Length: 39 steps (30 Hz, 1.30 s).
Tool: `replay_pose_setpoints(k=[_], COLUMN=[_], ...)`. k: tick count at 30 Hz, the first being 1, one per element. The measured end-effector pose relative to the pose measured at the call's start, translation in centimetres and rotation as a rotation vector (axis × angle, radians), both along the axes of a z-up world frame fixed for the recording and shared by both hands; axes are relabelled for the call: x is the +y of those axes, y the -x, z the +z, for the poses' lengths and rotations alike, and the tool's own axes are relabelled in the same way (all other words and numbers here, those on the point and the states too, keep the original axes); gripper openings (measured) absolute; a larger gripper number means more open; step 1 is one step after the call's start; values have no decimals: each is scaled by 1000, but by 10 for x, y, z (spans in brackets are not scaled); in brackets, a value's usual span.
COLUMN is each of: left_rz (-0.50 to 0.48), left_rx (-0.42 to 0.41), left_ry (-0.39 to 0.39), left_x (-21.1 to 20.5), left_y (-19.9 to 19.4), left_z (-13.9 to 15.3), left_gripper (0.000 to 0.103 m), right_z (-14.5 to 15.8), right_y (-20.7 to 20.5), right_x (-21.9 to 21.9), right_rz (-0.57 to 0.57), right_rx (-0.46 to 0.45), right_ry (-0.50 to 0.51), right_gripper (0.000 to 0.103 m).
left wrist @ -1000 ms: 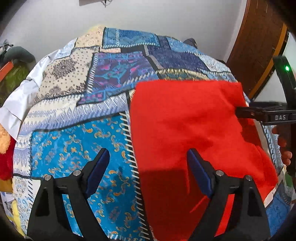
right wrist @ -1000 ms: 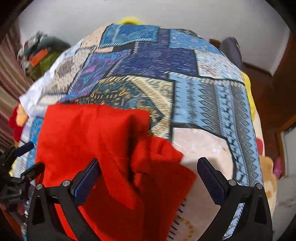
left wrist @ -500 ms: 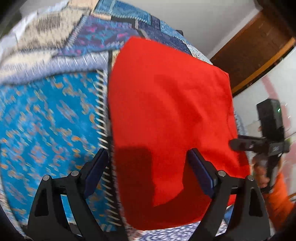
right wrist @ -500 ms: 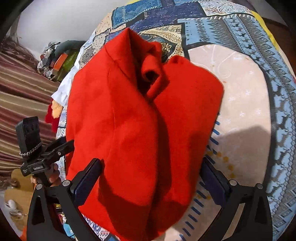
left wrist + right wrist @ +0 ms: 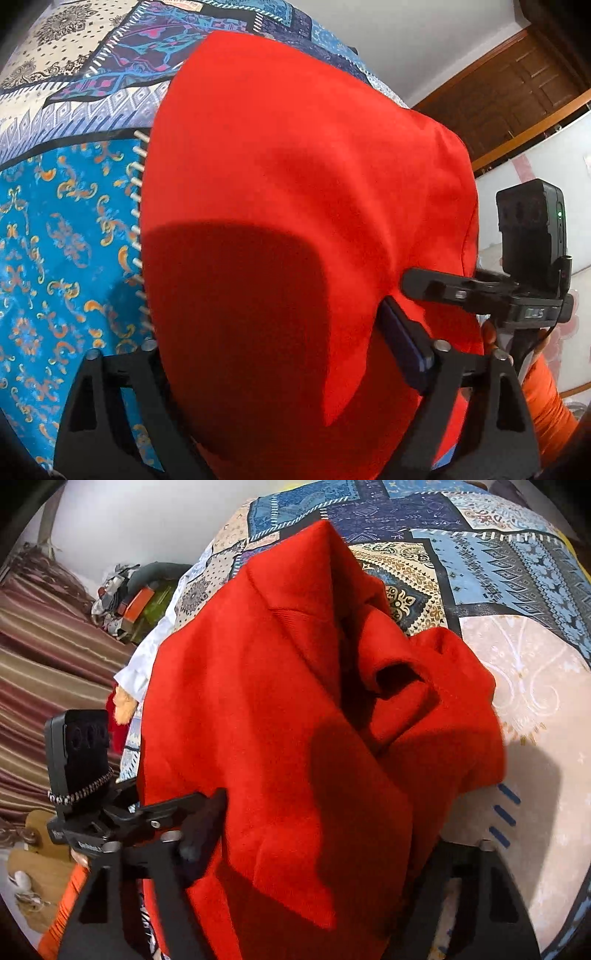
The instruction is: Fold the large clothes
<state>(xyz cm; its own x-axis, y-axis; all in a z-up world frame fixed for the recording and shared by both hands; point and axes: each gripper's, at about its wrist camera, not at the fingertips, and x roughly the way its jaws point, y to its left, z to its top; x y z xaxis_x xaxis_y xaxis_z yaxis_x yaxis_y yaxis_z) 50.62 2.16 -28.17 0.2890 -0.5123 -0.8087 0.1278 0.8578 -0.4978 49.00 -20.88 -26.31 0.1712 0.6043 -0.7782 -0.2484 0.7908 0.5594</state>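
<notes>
A large red garment (image 5: 295,206) lies folded in a thick bundle on the patterned bedspread (image 5: 66,229). It fills the middle of both views, with a rumpled fold on top in the right wrist view (image 5: 295,720). My left gripper (image 5: 273,350) is open, its jaws wide on either side of the garment's near edge. My right gripper (image 5: 317,834) is open too, straddling the near edge from the other side. Its tip shows in the left wrist view (image 5: 410,286) against the cloth; the left gripper's tip shows in the right wrist view (image 5: 218,801).
The patchwork bedspread (image 5: 498,561) covers the bed around the garment. A wooden door (image 5: 517,88) stands at the back right. Striped curtains (image 5: 44,657) and a heap of clutter (image 5: 129,598) lie at the bed's left side.
Both grippers have dropped down and closed in on the garment's near edge, so the red cloth now fills the space between the open jaws. The two grippers have come closer together.
</notes>
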Motion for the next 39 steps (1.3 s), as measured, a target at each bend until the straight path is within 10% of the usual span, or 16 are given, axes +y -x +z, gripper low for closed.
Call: replay_pose_setpoints(k=[2,10,28,39], left_rz=[-7,-84,14,113], left_rx=[-33,-208,-375,-290], left_ry=[-31,-183,-220,-241], left_x=[-6,-31,52,118], left_y=[4,40,130,169], left_z=[8,60,171,146], left_gripper=[72,37,36,36], right_z=[-2,29,157,130], right_y=[-3,11,90,123], right_x=[1,29,93,163], right_rz=[8,44,124,195], right_rx=[33,-56,-244,-181], right_ry=[-44,-7,-35,-34], right_gripper=[40,33,33,33])
